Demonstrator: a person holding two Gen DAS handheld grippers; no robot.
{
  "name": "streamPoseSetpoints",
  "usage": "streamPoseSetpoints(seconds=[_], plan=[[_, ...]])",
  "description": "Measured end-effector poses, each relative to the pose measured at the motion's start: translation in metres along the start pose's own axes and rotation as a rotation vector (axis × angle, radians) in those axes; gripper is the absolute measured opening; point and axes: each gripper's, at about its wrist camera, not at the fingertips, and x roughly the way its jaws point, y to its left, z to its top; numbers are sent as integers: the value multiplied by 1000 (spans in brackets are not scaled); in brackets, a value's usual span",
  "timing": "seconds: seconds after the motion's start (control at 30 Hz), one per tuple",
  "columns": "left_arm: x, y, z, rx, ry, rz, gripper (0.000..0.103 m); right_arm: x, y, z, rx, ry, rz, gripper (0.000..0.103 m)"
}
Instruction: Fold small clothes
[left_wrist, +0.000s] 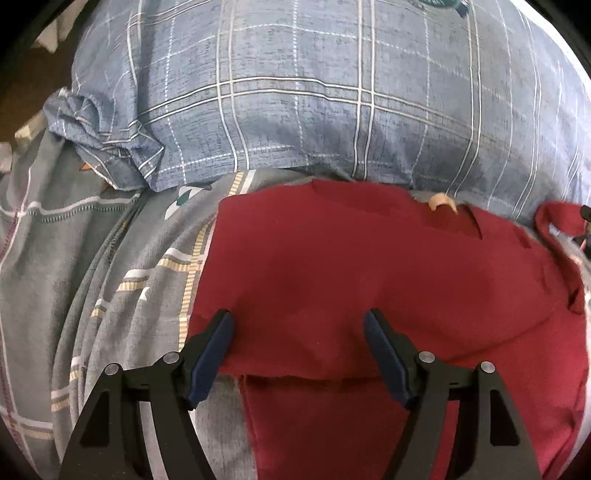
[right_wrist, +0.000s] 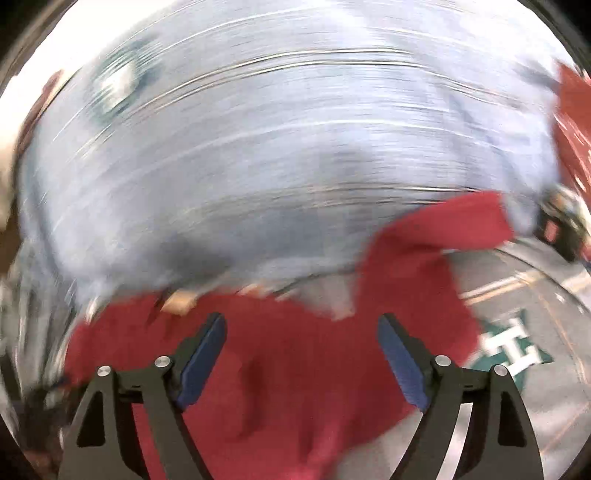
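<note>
A dark red garment (left_wrist: 369, 266) lies spread on a grey patterned bedsheet (left_wrist: 122, 258), partly folded, with a small tan label (left_wrist: 441, 201) at its far edge. My left gripper (left_wrist: 298, 321) is open and empty, its jaws wide apart just above the garment's near left part. In the blurred right wrist view the same red garment (right_wrist: 295, 362) lies below my right gripper (right_wrist: 301, 325), which is open and empty, with one red flap (right_wrist: 436, 229) reaching to the far right.
A large blue plaid pillow (left_wrist: 314, 92) lies right behind the garment and also shows in the right wrist view (right_wrist: 277, 147). A green and white print (right_wrist: 513, 350) marks the grey sheet at the right. Dark floor (left_wrist: 29, 85) shows at the far left.
</note>
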Motion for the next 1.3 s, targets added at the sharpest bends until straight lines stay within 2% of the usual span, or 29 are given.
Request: streamPoseSetpoints(seconds=[0.1, 0.17, 0.23, 0.33, 0.43, 0.47, 0.5, 0.53, 0.57, 0.63, 0.8, 0.93, 1.03, 1.1, 1.17, 1.3], plan=[[0, 5, 0, -15, -3, -5, 73, 13, -57, 23, 226, -20, 22, 87], [2, 4, -1, -5, -2, 6, 73, 21, -81, 34, 325, -26, 15, 87], [3, 0, -2, 17, -4, 24, 73, 29, -97, 45, 391, -37, 7, 88], [5, -5, -4, 48, -7, 44, 73, 41, -105, 60, 421, -74, 6, 89], [8, -8, -5, 67, -8, 56, 73, 63, -116, 67, 463, -35, -23, 88], [7, -8, -5, 69, -8, 56, 73, 68, -120, 67, 481, -30, -2, 74], [7, -8, -5, 67, -9, 52, 73, 73, -124, 67, 494, -17, 16, 38], [5, -7, -4, 63, -9, 46, 73, 78, -127, 68, 493, 10, 26, 19], [4, -5, -4, 55, -10, 39, 73, 76, -127, 68, 484, 9, 24, 8], [-2, 0, -1, 36, -20, 26, 73, 62, -122, 70, 431, -27, 26, 8], [-18, 15, 4, -11, -61, 16, 73, -5, -81, 84, 221, -121, 67, 8], [-29, 29, 3, -55, -85, 14, 73, -70, -31, 100, 49, -216, 164, 8], [-37, 38, 3, -85, -97, 9, 73, -113, 20, 106, -82, -254, 278, 8], [-44, 45, 4, -101, -116, 9, 73, -126, 45, 110, -149, -230, 359, 7], [-52, 51, 3, -115, -134, 19, 73, -130, 83, 101, -239, -161, 435, 7], [-59, 64, 3, -151, -152, 25, 73, -104, 150, 71, -351, 12, 608, 8]])
